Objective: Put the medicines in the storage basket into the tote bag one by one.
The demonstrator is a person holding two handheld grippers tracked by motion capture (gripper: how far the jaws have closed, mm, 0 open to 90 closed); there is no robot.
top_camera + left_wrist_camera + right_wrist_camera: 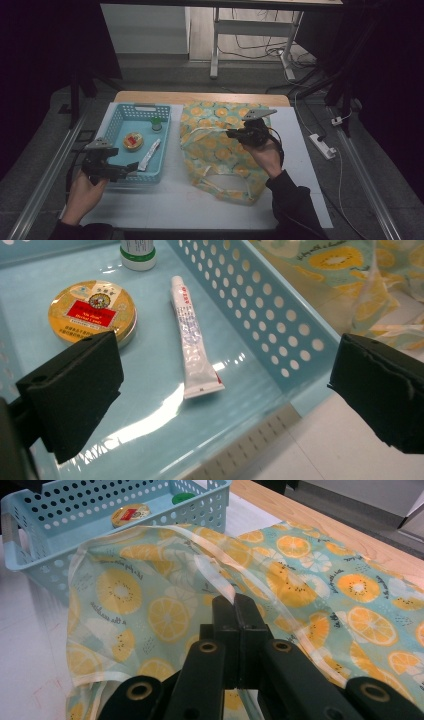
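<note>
A light blue perforated basket (116, 116) stands at the table's left and holds a round yellow tin (133, 141), a green-capped bottle (157, 123) and a white tube (149, 154). My left gripper (131, 168) hovers at the basket's near edge, open and holding nothing. In the left gripper view the tube (192, 340) lies between the wide jaws, with the tin (92, 310) to its left. A fabric bag (220, 150) with an orange-slice print lies in the middle. My right gripper (234, 133) is above it, shut on the bag's pale strap (212, 572).
The table has a white mat (165, 205) over a wooden top (200, 97). A power strip (322, 146) and cables lie on the floor to the right. A white desk frame (215, 45) stands beyond the table.
</note>
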